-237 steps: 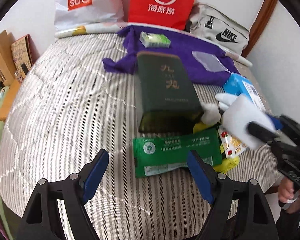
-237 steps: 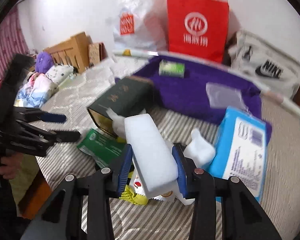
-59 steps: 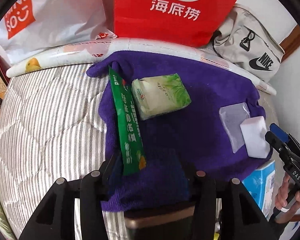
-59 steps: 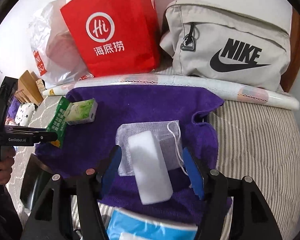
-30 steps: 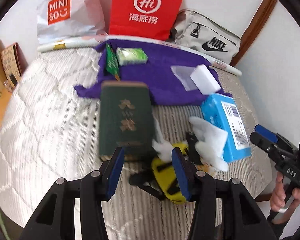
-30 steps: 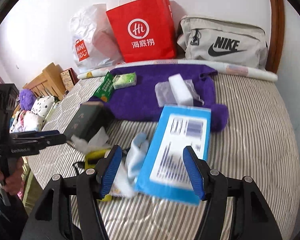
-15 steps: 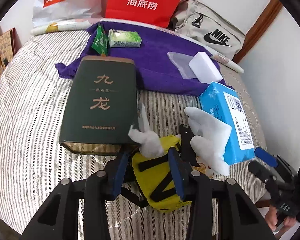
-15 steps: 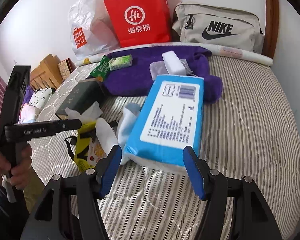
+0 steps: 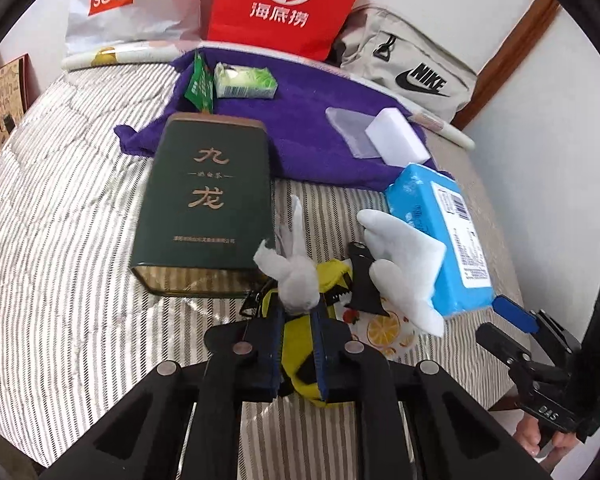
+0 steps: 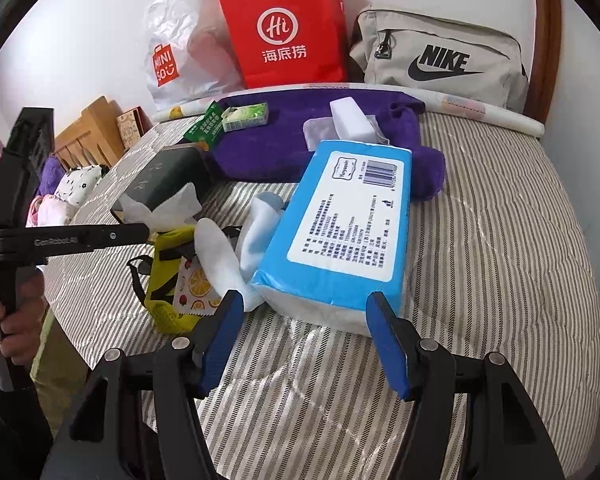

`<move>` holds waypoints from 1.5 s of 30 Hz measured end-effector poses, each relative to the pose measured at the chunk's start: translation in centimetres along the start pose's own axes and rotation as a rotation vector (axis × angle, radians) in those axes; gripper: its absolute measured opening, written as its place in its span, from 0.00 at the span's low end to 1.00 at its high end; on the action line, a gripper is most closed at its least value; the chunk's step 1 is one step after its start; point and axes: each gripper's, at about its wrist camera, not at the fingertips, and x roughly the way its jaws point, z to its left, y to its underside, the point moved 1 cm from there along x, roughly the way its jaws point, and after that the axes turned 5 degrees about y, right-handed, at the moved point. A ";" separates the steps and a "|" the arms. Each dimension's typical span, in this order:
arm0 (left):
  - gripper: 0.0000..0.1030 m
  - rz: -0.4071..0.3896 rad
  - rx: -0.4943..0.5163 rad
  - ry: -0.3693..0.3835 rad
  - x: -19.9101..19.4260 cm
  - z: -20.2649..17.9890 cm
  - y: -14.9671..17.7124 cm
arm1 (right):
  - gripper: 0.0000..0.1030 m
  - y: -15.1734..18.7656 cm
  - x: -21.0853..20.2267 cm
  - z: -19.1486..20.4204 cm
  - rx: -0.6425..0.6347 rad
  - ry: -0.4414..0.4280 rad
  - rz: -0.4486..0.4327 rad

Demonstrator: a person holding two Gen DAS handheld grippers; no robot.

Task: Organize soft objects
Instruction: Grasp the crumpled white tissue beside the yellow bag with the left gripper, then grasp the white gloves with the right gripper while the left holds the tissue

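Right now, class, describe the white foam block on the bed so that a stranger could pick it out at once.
Start at the red paper bag against the wall, then drop to the purple towel spread across the striped bed. At the towel's right end the white foam block lies partly on a clear plastic pouch. Unlike the blue tissue pack beside it, it is plain, unprinted and unwrapped.

Bed cover (image 9: 60,240): grey-and-white fine stripes, quilted. Towel (image 9: 312,120): solid purple. Tin (image 9: 208,200): dark green, gold characters. Tissue pack (image 10: 340,232): bright blue, white label. Pouch (image 9: 300,360) between the left tool (image 9: 298,344) pads: yellow with black straps. Sponge block (image 9: 396,140): plain white. Paper bag (image 9: 284,4): red, white logo. Right tool (image 10: 306,344) pads: blue.
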 end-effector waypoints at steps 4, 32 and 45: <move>0.13 -0.021 0.013 0.002 -2.0 0.8 0.7 | 0.61 0.3 -0.5 0.6 -0.009 0.002 -0.005; 0.49 0.031 0.100 -0.196 0.4 7.5 3.7 | 0.61 3.0 -1.4 6.0 -0.082 -0.035 0.019; 0.22 -0.048 0.046 -0.166 -0.4 10.5 2.4 | 0.44 -0.2 1.4 9.5 -0.209 0.019 -0.061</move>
